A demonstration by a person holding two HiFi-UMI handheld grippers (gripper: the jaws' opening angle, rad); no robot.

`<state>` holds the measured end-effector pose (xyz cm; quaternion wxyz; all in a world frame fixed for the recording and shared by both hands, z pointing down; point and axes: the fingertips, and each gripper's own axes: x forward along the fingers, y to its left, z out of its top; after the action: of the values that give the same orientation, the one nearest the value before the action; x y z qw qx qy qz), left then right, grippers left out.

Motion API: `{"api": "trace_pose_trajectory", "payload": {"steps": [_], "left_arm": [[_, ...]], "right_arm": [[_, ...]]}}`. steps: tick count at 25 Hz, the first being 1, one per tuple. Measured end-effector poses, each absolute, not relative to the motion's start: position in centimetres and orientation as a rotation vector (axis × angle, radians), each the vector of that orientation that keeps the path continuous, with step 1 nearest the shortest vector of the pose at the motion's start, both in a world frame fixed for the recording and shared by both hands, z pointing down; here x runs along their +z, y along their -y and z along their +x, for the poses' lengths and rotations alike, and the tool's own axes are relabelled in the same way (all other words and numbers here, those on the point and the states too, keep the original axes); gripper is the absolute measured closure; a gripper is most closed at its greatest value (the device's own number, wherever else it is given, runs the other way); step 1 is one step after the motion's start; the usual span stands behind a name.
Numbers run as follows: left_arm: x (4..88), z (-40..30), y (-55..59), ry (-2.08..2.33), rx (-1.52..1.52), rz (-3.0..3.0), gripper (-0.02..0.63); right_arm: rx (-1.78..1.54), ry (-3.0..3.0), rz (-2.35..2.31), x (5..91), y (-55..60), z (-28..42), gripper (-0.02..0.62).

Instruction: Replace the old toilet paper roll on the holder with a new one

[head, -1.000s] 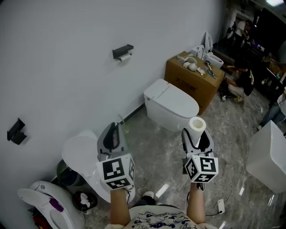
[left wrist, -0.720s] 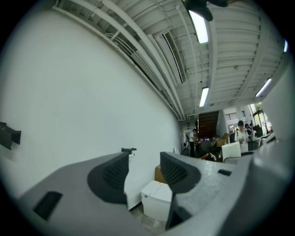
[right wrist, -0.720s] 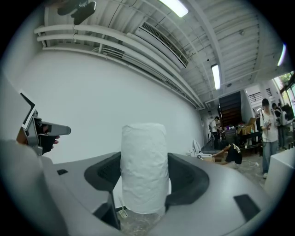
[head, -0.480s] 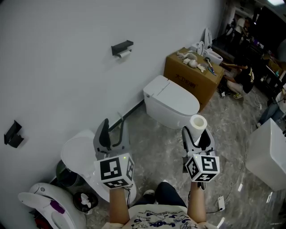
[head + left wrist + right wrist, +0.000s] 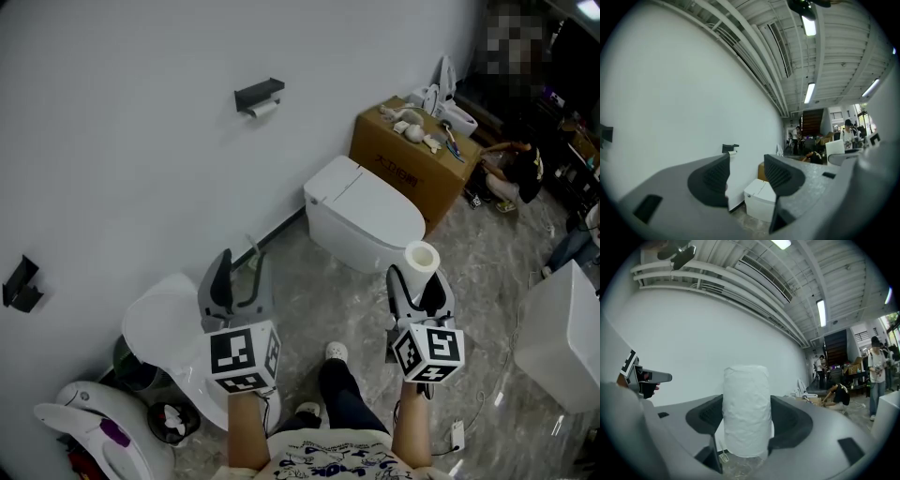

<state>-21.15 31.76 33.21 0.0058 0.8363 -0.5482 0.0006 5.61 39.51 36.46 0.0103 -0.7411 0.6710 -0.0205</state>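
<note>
A black holder (image 5: 258, 94) is fixed high on the white wall, with a thin old roll (image 5: 266, 109) under it; the left gripper view shows the holder (image 5: 730, 148) far ahead. My left gripper (image 5: 237, 274) is level and open, its jaws have just been opening, and nothing is between them (image 5: 746, 174). My right gripper (image 5: 419, 284) is shut on a full white toilet paper roll (image 5: 419, 257), held upright. In the right gripper view that roll (image 5: 746, 408) fills the gap between the pads. Both grippers are well short of the holder.
A white toilet (image 5: 361, 217) stands against the wall below the holder, and a cardboard box (image 5: 412, 155) with small things on top is behind it. Another toilet (image 5: 169, 328) is at my left and a white cabinet (image 5: 562, 342) at my right. A person crouches at the back right (image 5: 516, 169).
The left jaws went from shut to wide open. Both grippers have advanced slightly towards the wall and toilet, and my foot has stepped forward between them.
</note>
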Motion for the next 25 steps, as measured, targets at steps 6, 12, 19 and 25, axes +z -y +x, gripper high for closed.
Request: {"api": "trace_pose_trajectory", "payload": {"steps": [6,12,19,25], "left_arm": [[33.5,-18.8,-26.2,1.766,-0.001,2.586,0.396],[31.9,-15.9,-20.3,1.845,-0.015,2.549,0.396],[31.0,-12.2,-13.9,1.935,-0.020,2.503,0.396],[31.2,-10.3,-9.8,1.999,0.007,2.465,0.396]], "right_arm": [[-0.050,-2.122,-2.274,36.3,-33.3,8.6,0.287],[-0.038,-2.151,-2.228,34.9,-26.0,12.5,0.287],[-0.007,-2.214,-2.156,33.6,-17.9,16.6,0.287],[-0.015,-2.278,-2.108,34.3,-12.4,18.6,0.287]]}}
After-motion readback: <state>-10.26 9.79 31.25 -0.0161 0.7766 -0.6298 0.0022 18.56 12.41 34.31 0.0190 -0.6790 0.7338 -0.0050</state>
